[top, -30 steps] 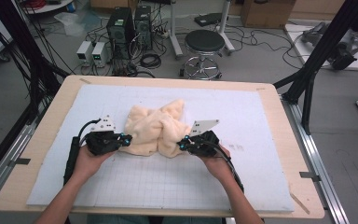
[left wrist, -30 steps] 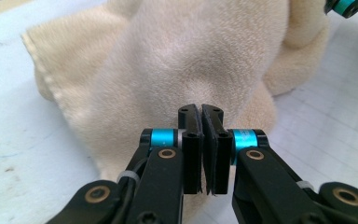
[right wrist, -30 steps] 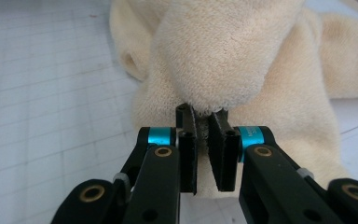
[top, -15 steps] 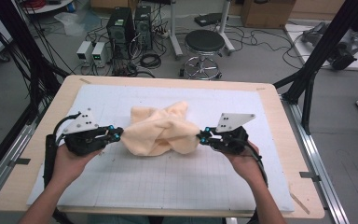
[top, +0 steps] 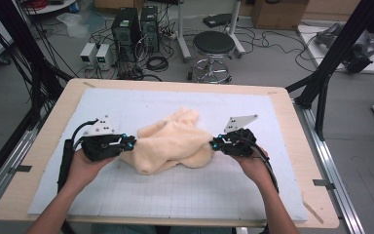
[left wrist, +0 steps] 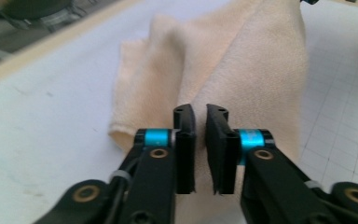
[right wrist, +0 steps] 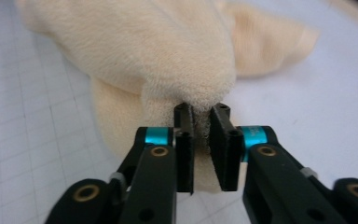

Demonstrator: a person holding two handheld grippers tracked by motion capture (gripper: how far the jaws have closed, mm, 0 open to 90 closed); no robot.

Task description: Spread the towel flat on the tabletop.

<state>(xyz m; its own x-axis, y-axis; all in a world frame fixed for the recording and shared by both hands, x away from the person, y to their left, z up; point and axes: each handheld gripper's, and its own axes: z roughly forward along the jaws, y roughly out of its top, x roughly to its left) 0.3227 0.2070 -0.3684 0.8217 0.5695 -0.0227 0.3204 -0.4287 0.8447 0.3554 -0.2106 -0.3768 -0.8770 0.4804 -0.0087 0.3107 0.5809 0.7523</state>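
On the white gridded mat [top: 126, 105] that covers the wooden table [top: 44, 146], a cream fluffy cloth [top: 173, 141] lies bunched near the middle, held at both ends. The left gripper [top: 130, 142] sits at the cloth's left edge, gripped by the person's left hand [top: 80, 168]; in the left gripper view its jaws stand almost together, with a fold of the cloth [left wrist: 242, 79] pinched in the narrow slot between them. The right gripper [top: 214, 144] meets the cloth's right edge, held by the right hand [top: 253, 163]; in the right gripper view its jaws are likewise nearly closed on a puckered bit of the cloth [right wrist: 168, 51], the pile squeezed between the pads. Between the two grippers the cloth sags in loose folds, part of it resting on the mat, one lobe pointing toward the far side of the table. On the floor beyond the table stands a round black stool [top: 214, 46]
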